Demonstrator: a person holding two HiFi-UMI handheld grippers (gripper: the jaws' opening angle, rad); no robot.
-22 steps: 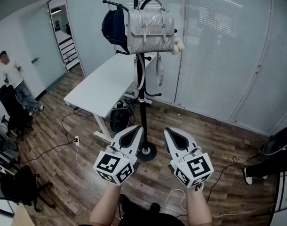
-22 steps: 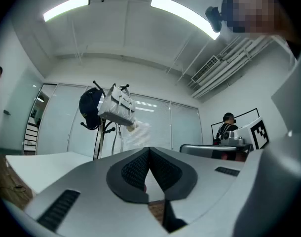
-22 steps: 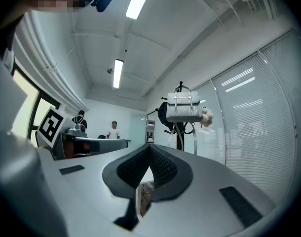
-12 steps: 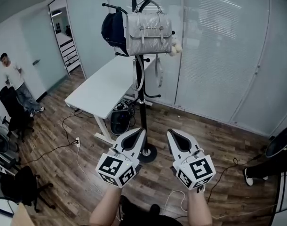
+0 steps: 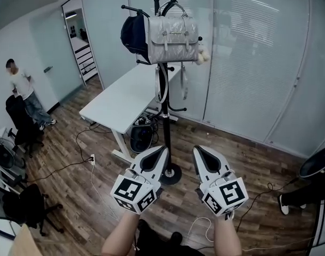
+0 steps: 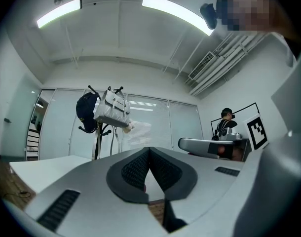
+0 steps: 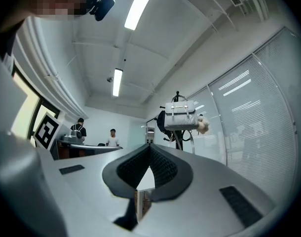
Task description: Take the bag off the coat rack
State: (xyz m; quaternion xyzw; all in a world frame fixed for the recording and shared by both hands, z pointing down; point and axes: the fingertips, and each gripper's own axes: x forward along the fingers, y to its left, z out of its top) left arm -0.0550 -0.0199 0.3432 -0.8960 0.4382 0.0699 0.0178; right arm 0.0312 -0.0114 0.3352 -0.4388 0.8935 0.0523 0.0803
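A silver-grey bag (image 5: 171,39) hangs by its top handle from a hook of the black coat rack (image 5: 164,97), with a small cream plush charm (image 5: 202,56) at its right side. It also shows as the bag (image 6: 113,109) in the left gripper view and the bag (image 7: 181,118) in the right gripper view. My left gripper (image 5: 162,149) and right gripper (image 5: 195,149) are held side by side well below and short of the bag, both shut and empty, jaws touching.
A dark cap (image 5: 133,36) hangs on the rack left of the bag. A white desk (image 5: 125,97) stands behind the rack, against glass partition walls. A person (image 5: 24,92) stands at far left. Cables run over the wooden floor; black chairs (image 5: 21,124) at left.
The head view has shifted slightly, so the rack and bag sit a little more to the right. Both grippers stay shut, side by side, edged slightly forward.
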